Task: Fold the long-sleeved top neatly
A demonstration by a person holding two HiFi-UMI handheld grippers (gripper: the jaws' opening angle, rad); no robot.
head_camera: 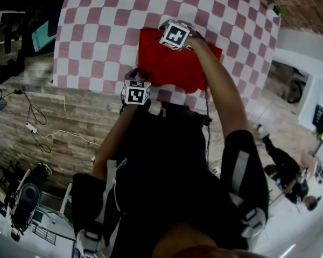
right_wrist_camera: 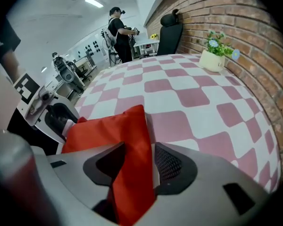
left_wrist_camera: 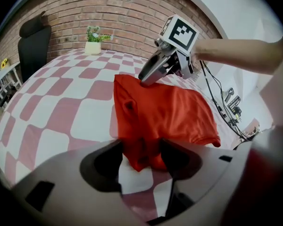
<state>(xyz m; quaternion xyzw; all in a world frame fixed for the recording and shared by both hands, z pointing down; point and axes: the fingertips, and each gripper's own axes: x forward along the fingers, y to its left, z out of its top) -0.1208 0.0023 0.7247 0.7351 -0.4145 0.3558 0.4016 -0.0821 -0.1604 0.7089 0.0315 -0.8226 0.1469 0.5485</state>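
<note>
Two claws are down on the red long-sleeved top (head_camera: 175, 69), which lies bunched into a rough folded block on the pink-and-white checked surface (head_camera: 97, 36), close to its near edge and just in front of the person. Left claw (left_wrist_camera: 141, 157) first: it sits at the near left corner of the top, pointing steeply down, jaws spread wide and released, with a rumpled lump of red fabric lying between them on the checks. Nothing is pinched there; the cloth just rests in the gap. Over to the right claw (right_wrist_camera: 140, 166): it is at the far edge of the top, arm stretched out over the garment, and its jaws stand apart too, released, with a raised fold of red cloth running up between them and a sliver of light showing beside the right-hand pad. From the left gripper view the fabric spreads away toward the right claw, fairly flat in the middle, creased and heaped at the near end. Farther back, a small potted plant (left_wrist_camera: 93, 40) stands at the far side of the surface against the brick wall (left_wrist_camera: 132, 13), with a black chair (left_wrist_camera: 34, 46) off to the left.
</note>
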